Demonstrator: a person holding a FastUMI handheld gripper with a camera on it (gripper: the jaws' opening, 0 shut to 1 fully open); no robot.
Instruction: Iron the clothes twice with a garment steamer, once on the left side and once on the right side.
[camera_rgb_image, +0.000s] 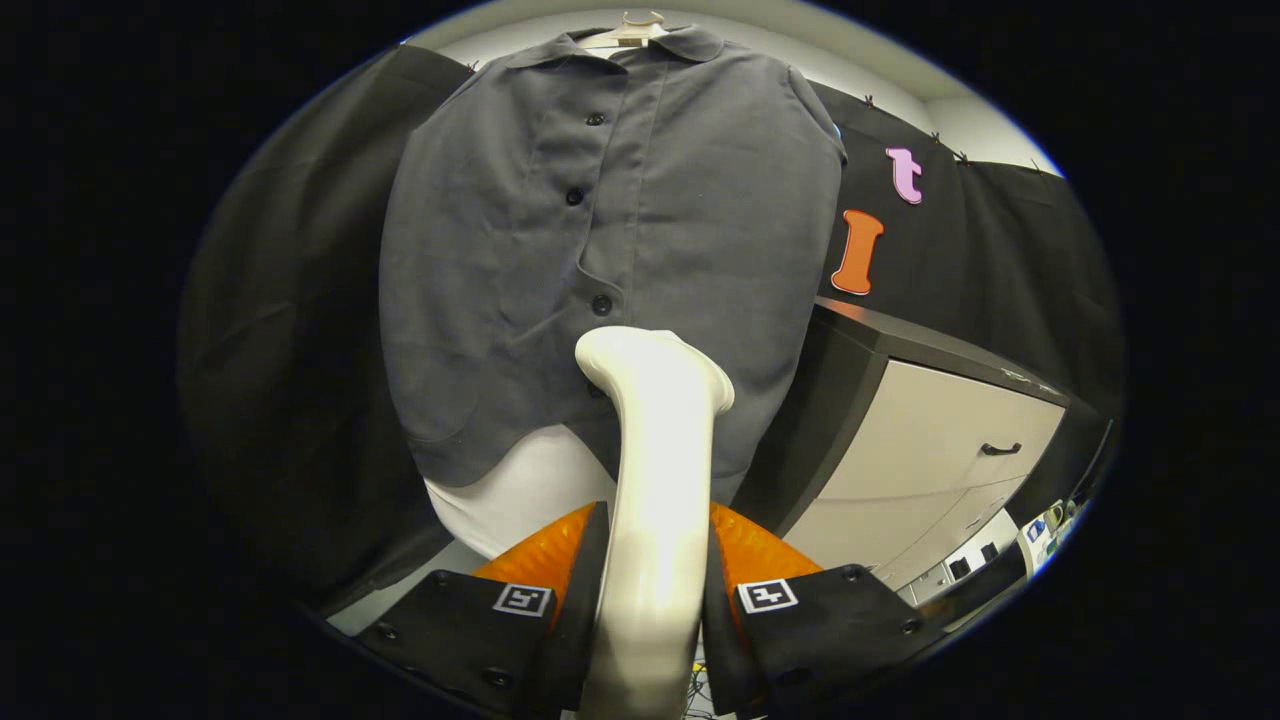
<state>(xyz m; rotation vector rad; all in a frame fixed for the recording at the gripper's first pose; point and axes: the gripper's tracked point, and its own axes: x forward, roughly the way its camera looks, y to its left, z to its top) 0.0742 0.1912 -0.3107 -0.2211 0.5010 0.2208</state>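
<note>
A grey button-up shirt (620, 250) hangs on a pale hanger (632, 28) in front of a white board (520, 495) that shows below its hem. My gripper (655, 560) is shut on the handle of a white garment steamer (660, 440), with both fingers pressing on its sides. The steamer rises between the fingers and its head sits against the shirt's lower middle, just under the lowest visible button and near the button line.
To the right of the shirt stands a cabinet (940, 450) with a black top, pale doors and a dark handle (1000, 449). Black cloth walls the booth on both sides. Small items lie low beside the cabinet on the right.
</note>
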